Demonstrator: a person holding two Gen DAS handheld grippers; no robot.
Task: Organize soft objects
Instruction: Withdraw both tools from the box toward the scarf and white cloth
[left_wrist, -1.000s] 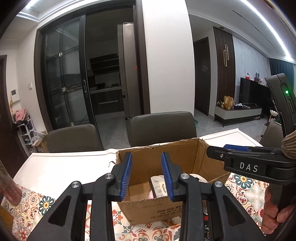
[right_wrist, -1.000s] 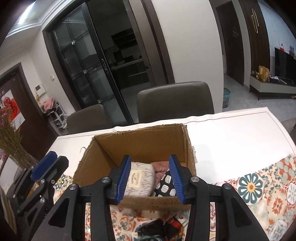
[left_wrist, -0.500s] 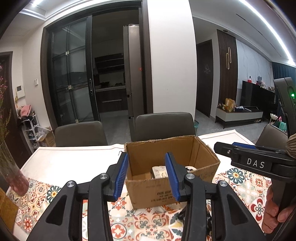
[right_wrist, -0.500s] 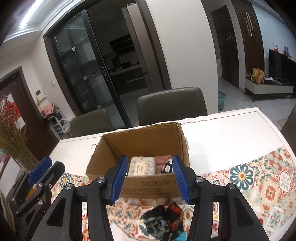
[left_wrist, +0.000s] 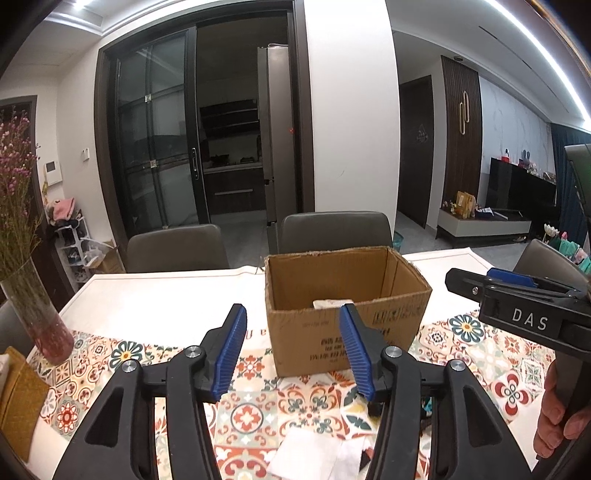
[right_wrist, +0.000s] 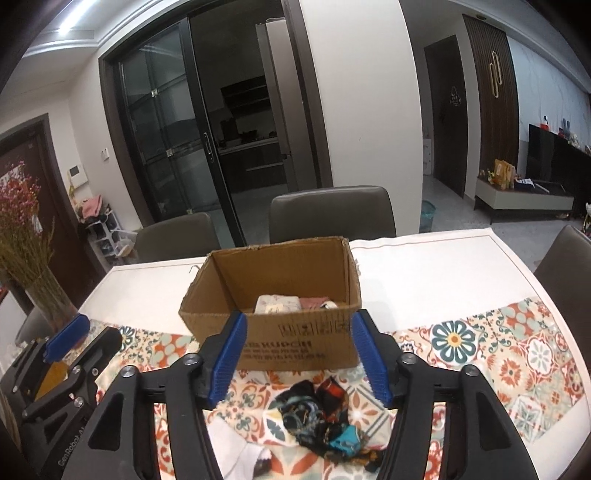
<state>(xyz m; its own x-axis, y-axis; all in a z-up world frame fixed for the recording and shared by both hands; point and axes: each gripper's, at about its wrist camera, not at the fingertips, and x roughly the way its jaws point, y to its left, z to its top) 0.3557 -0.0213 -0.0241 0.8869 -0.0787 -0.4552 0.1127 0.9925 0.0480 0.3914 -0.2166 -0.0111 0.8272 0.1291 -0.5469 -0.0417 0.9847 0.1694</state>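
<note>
Presently, both units were held above the counter (right_wrist: 424, 266), short of the cardboard box (right_wrist: 295, 343). The left hand-held gripper (left_wrist: 293, 350) had its blue pads spread apart with nothing between them; the box stood at twelve o'clock from it. The right hand-held gripper (right_wrist: 297, 356) was likewise spread wide and empty, the box front directly beyond its tips.

Inside the box lay a pale folded cloth (right_wrist: 277, 304), a pink item (right_wrist: 314, 302) beside it at three o'clock, and a small white piece (right_wrist: 328, 305) further right. None could be identified more closely.

On the patterned runner (right_wrist: 517, 354), just beneath the right unit, lay a crumpled dark multicoloured cloth (right_wrist: 321, 417). A white cloth (right_wrist: 236, 454) lay at eight o'clock from it, partly hidden by the gripper frame. A vase of dried flowers (right_wrist: 48, 295) stood at the counter's left edge.
</note>
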